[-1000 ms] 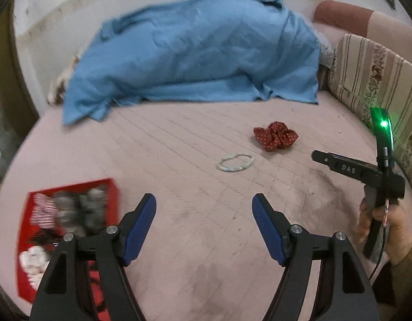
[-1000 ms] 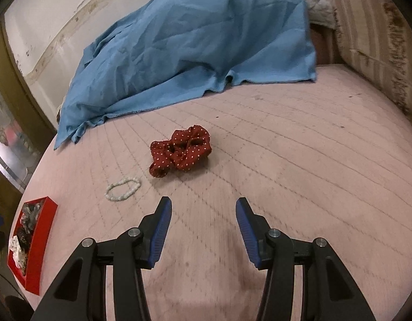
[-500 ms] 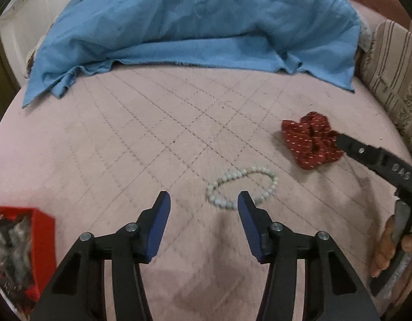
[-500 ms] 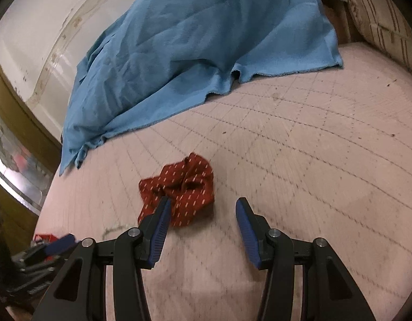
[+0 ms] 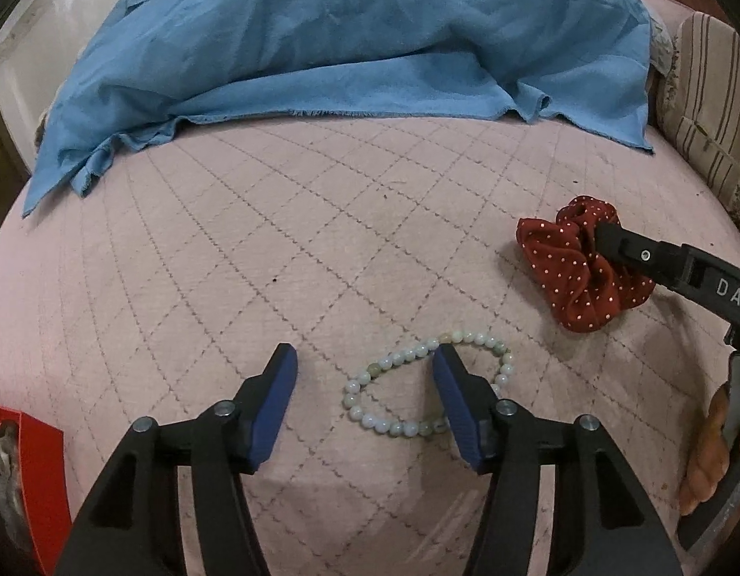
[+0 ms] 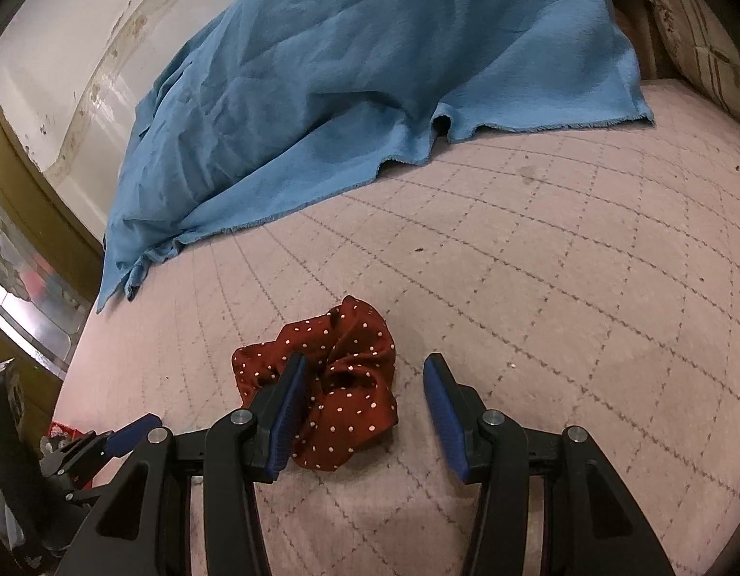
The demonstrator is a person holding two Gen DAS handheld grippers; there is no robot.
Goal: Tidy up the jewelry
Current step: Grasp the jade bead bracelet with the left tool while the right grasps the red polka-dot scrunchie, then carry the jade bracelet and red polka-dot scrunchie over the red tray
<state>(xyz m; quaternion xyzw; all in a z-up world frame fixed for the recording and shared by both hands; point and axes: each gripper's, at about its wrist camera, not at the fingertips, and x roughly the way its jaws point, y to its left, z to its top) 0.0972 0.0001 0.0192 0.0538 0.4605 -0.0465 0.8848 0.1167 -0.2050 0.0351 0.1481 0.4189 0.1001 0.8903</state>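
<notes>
A pale green bead bracelet (image 5: 377,425) lies on the pink quilted bed (image 5: 274,264). My left gripper (image 5: 363,360) is open and low over it, its right finger inside the loop, so the jaws straddle the bracelet's left part. A red dotted scrunchie (image 6: 343,386) lies to the right and also shows in the left wrist view (image 5: 569,271). My right gripper (image 6: 363,369) is open, its jaws straddling the scrunchie's right part; it shows in the left wrist view as a black finger (image 5: 658,259) over the scrunchie.
A red box (image 5: 36,475) holding jewelry sits at the bed's left front edge. A blue sheet (image 5: 351,38) covers the far half of the bed. Striped cushions (image 5: 706,96) stand along the right side. A wall runs behind.
Both grippers have moved forward and down. The left one now straddles part of the bracelet and the right one part of the scrunchie. Both stayed open.
</notes>
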